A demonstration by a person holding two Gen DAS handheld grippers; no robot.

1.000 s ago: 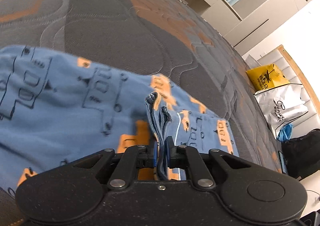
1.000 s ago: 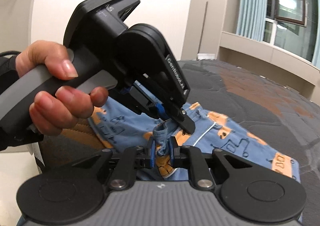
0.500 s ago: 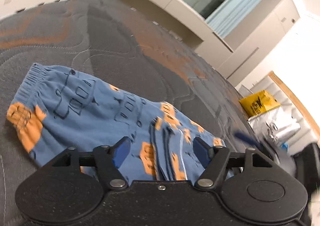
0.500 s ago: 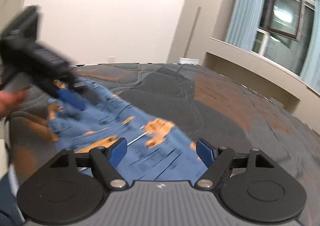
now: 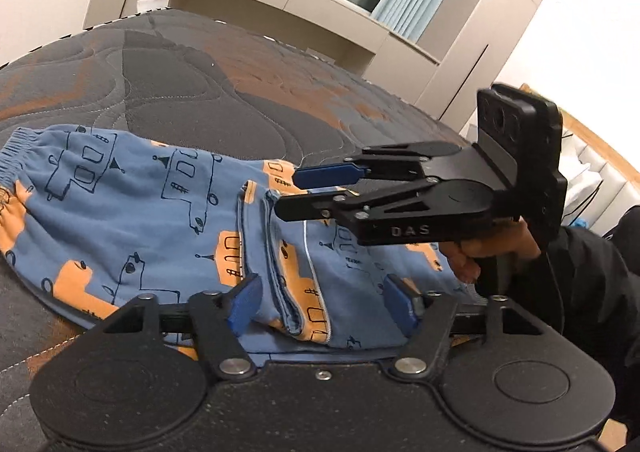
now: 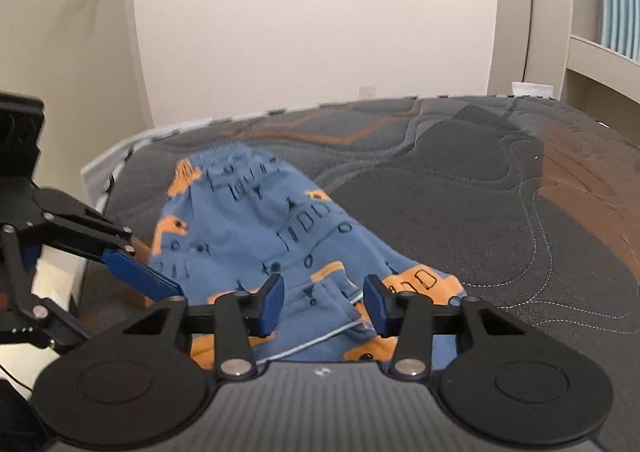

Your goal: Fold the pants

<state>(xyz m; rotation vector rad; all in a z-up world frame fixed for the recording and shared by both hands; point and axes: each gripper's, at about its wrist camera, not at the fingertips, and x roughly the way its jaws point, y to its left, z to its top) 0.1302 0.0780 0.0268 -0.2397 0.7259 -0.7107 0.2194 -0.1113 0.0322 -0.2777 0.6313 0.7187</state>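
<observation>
Blue pants (image 5: 132, 212) with an orange and black print lie folded on a grey and orange quilted mattress (image 5: 180, 84). Their waistband is at the far left and the leg hems (image 5: 272, 252) rest on top near the middle. My left gripper (image 5: 322, 304) hovers just behind the hems, its jaws closing with no cloth pinched. My right gripper (image 5: 290, 192), held by a hand (image 5: 492, 244), reaches in from the right above the hems. In the right wrist view the pants (image 6: 256, 220) stretch away beyond my right gripper (image 6: 324, 304); its jaws are closing on nothing. A left gripper pad (image 6: 136, 276) shows at the left.
The mattress edge (image 6: 108, 172) runs close past the waistband end, with a door (image 6: 60, 52) and a white wall behind. A window ledge and cabinets (image 5: 304, 0) line the far side. A dark sleeve (image 5: 592, 284) fills the right.
Both grippers let go of the leg hems and drew back from the pants, which now lie folded. The jaws swung wide, and the right pair has since narrowed.
</observation>
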